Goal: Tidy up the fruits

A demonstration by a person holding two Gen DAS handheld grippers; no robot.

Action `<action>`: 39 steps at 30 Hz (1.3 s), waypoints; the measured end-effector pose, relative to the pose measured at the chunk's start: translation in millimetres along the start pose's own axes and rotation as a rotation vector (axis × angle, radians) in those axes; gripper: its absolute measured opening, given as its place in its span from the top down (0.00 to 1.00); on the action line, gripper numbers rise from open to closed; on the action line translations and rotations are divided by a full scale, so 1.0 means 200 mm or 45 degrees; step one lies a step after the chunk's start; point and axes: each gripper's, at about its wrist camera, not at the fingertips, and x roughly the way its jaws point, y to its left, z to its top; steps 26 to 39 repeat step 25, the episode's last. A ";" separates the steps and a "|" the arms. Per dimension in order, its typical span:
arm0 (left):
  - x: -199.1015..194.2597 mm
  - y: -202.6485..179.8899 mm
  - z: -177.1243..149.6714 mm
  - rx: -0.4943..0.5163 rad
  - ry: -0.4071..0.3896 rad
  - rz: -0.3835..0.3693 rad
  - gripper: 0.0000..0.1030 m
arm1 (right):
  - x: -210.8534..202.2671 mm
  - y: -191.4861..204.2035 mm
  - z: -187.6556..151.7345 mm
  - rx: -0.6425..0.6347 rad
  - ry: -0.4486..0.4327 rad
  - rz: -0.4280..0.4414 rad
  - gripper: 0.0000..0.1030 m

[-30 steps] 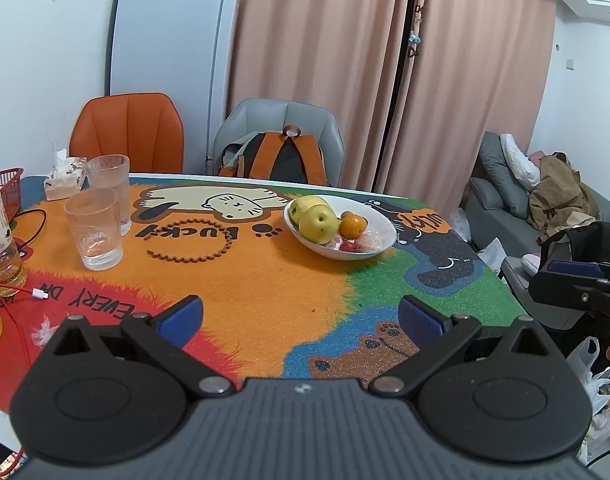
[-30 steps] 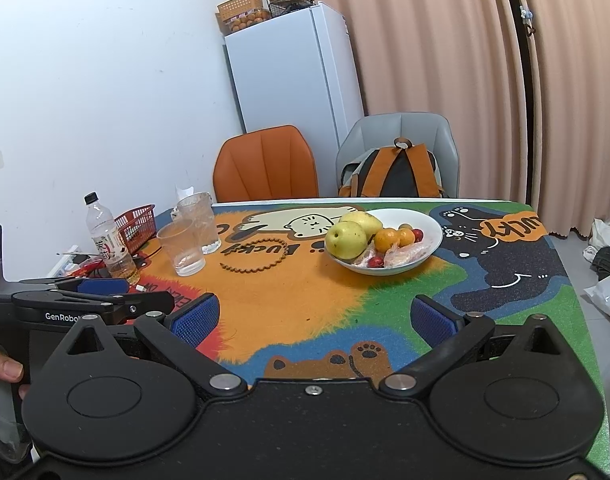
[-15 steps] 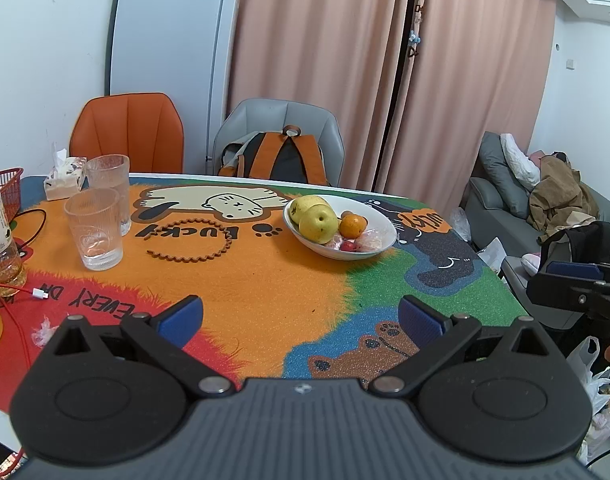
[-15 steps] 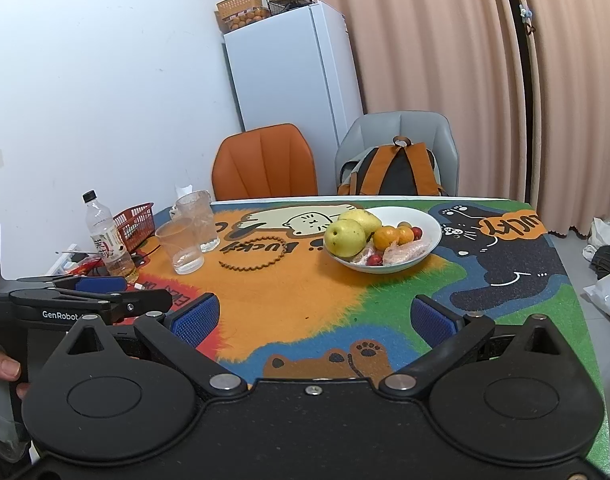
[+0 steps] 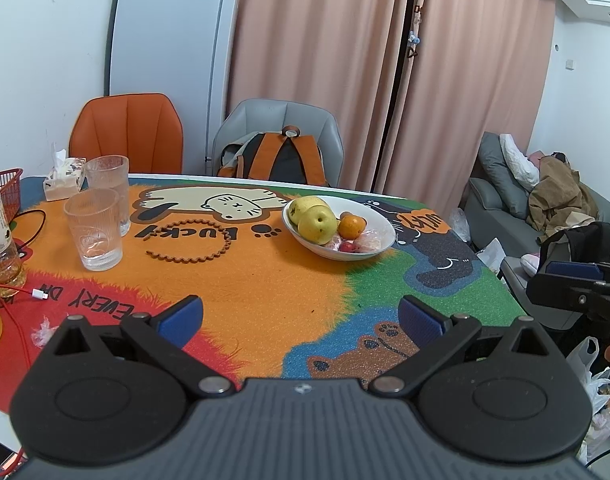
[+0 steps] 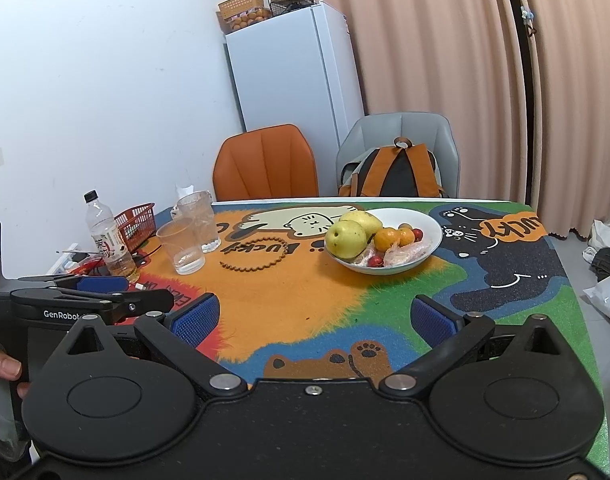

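Observation:
A white bowl (image 5: pixel 381 240) stands on the colourful table mat, also in the right wrist view (image 6: pixel 433 236). It holds yellow pears (image 5: pixel 317 226), small oranges (image 5: pixel 351 226), red fruits (image 5: pixel 347 247) and wrapped pieces. My left gripper (image 5: pixel 301 318) is open and empty over the near table edge, well short of the bowl. My right gripper (image 6: pixel 313 318) is open and empty, also short of the bowl. Each gripper shows at the side of the other's view.
Two clear glasses (image 5: pixel 95 236) stand left of the bowl, with a plastic bottle (image 6: pixel 109 240), a red basket (image 6: pixel 139 222), a tissue box (image 5: pixel 61 180) and a red cable (image 5: pixel 21 292). An orange chair (image 5: pixel 129 132) and a grey chair with a backpack (image 5: pixel 277 160) stand behind the table.
Both grippers have barely shifted, the right one drifting slightly forward. Nothing was taken hold of or let go.

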 end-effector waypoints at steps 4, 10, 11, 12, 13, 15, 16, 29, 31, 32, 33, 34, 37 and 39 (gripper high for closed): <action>0.00 0.00 0.00 0.000 0.002 0.000 0.00 | 0.00 0.00 0.00 0.000 0.000 0.000 0.00; 0.00 0.00 0.00 -0.002 0.002 0.000 0.00 | 0.00 0.00 0.00 0.000 0.000 0.001 0.00; 0.00 0.00 0.00 -0.001 0.002 -0.001 0.00 | 0.00 0.00 0.00 0.001 0.000 0.002 0.00; 0.00 0.00 0.00 -0.001 0.002 -0.001 0.00 | 0.00 0.00 0.00 0.003 0.000 0.005 0.00; 0.00 0.00 0.00 -0.001 0.002 -0.001 0.00 | 0.00 0.00 0.00 0.005 0.001 0.008 0.00; 0.00 0.00 0.01 0.002 0.003 -0.002 0.00 | 0.00 0.00 0.01 0.003 0.002 0.007 0.00; 0.00 -0.01 0.01 0.004 0.003 -0.003 0.00 | 0.00 0.00 0.01 0.003 0.003 0.007 0.00; 0.00 -0.02 0.00 0.010 0.000 -0.009 0.00 | 0.00 0.00 0.01 0.004 0.006 0.009 0.00; 0.00 -0.02 0.00 0.010 0.000 -0.009 0.00 | 0.00 0.00 0.01 0.004 0.006 0.009 0.00; 0.00 -0.02 0.00 0.010 0.000 -0.009 0.00 | 0.00 0.00 0.01 0.004 0.006 0.009 0.00; 0.00 -0.02 0.00 0.010 0.000 -0.009 0.00 | 0.00 0.00 0.01 0.004 0.006 0.009 0.00; 0.00 -0.02 0.00 0.010 0.000 -0.009 0.00 | 0.00 0.00 0.01 0.004 0.006 0.009 0.00; 0.00 -0.02 0.00 0.010 0.000 -0.009 0.00 | 0.00 0.00 0.01 0.004 0.006 0.009 0.00; 0.00 -0.02 0.00 0.010 0.000 -0.009 0.00 | 0.00 0.00 0.01 0.004 0.006 0.009 0.00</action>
